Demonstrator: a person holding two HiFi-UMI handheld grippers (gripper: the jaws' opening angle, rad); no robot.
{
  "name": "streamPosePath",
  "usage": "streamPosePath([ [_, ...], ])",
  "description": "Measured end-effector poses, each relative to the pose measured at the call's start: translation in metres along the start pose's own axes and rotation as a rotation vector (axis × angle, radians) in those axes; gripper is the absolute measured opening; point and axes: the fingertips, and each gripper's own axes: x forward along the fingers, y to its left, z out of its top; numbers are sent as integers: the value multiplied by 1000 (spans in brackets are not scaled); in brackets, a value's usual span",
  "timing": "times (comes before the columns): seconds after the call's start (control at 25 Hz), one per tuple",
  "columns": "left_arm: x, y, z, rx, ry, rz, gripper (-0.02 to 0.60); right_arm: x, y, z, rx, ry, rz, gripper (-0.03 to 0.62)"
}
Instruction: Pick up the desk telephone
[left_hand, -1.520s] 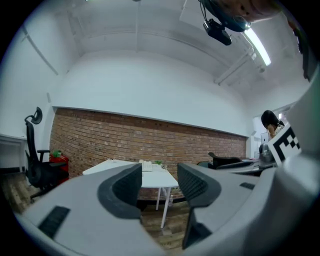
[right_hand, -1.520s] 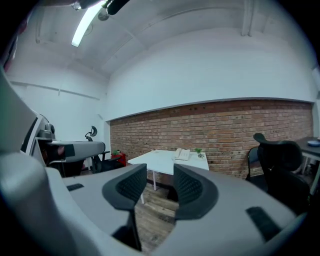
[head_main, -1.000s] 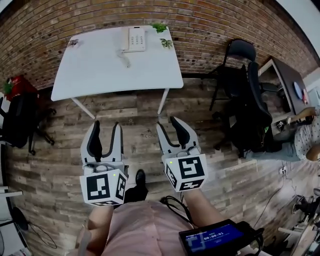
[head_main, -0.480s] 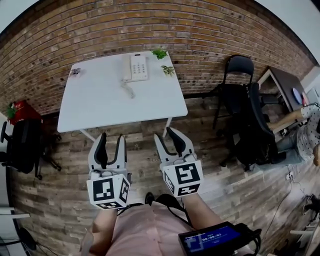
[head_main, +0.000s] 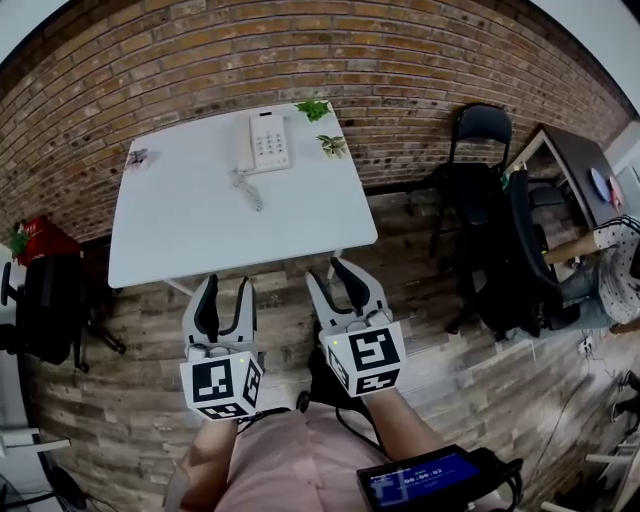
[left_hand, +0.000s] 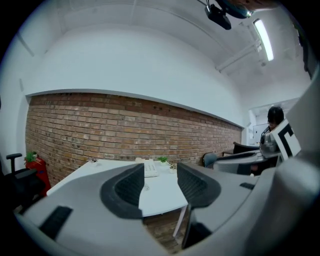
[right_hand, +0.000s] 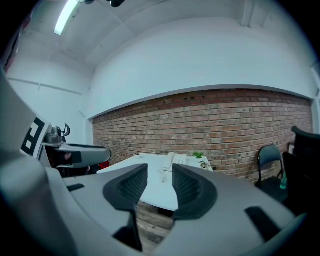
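The left gripper (head_main: 226, 290) is held before the white table (head_main: 180, 230), jaws apart and empty. The desk telephone (head_main: 263, 141) is placed at the table's far side, its long axis directed to the brick wall (head_main: 400, 60), handset (head_main: 246, 146) at left. The right gripper (head_main: 325, 272) is also held with jaws apart, empty.

Telephone (head_main: 262, 142) at far edge of table (head_main: 200, 220), plants (head_main: 333, 146) right of it, chair (head_main: 480, 125) further right

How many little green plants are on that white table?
2. One green plant stands at the table's back edge, right of the telephone; the second plant sits slightly nearer. A tiny object at the left corner is too small to identify.
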Motion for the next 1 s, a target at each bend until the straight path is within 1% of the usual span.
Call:
streamPosePath([
  [0.12, 26, 3, -10, -1, 37, 3, 210, 23, -12, -3, 6, 14, 20, 160],
  [0.24, 58, 4, -12, -5, 62, 3, 210, 49, -31, -4, 15, 35, 32, 163],
  [0.56, 153, 7, -1, -10, 88, 22, 212, 122, -102, 10, 39, 61, 37, 167],
  [0.68, 186, 10, 3, -6, 97, 34, 212, 149, -122, 13, 49, 69, 51, 167],
  [0.8, 213, 12, 7, -2, 106, 46, 213, 175, -136, 17, 58, 72, 71, 167],
  [1.0, 243, 22, 17, -8, 108, 83, 212, 208, -149, 31, 64, 59, 116, 172],
])
